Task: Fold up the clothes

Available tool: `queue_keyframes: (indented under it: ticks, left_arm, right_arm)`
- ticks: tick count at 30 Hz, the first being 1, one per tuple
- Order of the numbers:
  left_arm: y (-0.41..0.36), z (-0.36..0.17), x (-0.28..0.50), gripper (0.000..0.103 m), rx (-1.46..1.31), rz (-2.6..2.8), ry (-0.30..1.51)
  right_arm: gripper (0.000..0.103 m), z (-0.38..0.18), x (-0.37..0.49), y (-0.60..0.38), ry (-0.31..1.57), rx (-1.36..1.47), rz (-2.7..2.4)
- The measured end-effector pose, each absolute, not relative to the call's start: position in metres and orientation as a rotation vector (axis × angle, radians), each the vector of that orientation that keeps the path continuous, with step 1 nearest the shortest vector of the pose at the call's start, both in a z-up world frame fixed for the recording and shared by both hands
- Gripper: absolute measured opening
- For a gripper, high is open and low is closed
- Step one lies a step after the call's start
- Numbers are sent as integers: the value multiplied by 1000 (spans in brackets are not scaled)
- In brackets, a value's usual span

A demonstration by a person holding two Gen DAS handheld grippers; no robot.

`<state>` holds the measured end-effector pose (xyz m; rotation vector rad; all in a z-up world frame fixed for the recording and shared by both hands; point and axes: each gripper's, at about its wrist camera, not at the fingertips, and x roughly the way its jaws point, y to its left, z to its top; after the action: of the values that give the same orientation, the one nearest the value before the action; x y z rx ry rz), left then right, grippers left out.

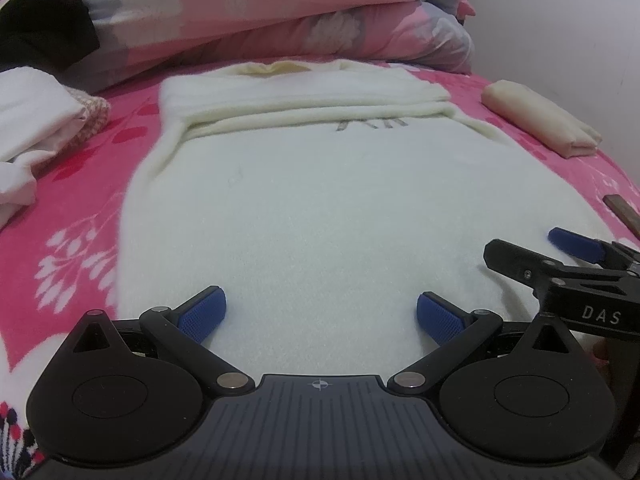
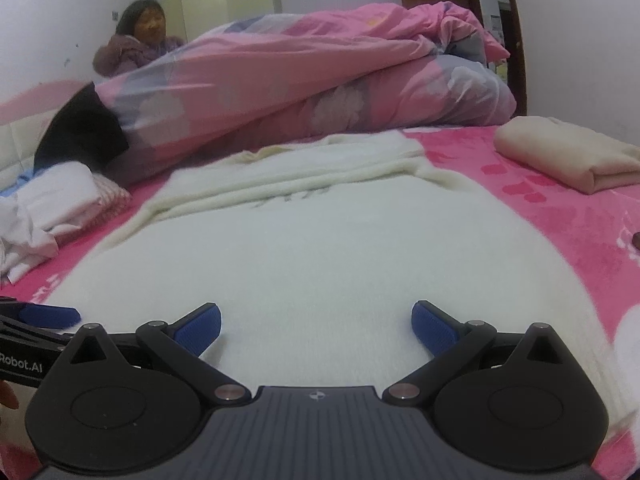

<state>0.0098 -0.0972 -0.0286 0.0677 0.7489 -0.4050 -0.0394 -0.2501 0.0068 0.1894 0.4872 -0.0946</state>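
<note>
A cream-white fleece garment [image 1: 320, 208] lies flat on the pink bed, its far part folded over into a band near the collar [image 1: 304, 100]. It also fills the right wrist view [image 2: 320, 248]. My left gripper [image 1: 320, 314] is open and empty, low over the garment's near hem. My right gripper [image 2: 316, 326] is open and empty over the same hem, to the right of the left one. The right gripper's fingers [image 1: 576, 246] show at the right edge of the left wrist view; the left gripper's fingertip [image 2: 48, 316] shows at the left of the right wrist view.
A pink floral duvet [image 1: 260, 12] is heaped at the back. A folded beige cloth [image 1: 540, 120] lies at the right. White and pink clothes [image 1: 36, 120] are piled at the left. A person [image 2: 136, 36] sits behind the bed. The bed sheet [image 1: 60, 248] is pink.
</note>
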Motion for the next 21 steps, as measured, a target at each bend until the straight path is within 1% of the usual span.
queue_keyframes:
  ticks: [8,21]
  left_arm:
    - [-98,-29,10,103,78,-400,746]
    - [-101,-30,8,103,101,-388,736]
  right_arm:
    - [103,5,-37,-243,517,109,-79]
    - [103,2,-35,-240,537,75,-80]
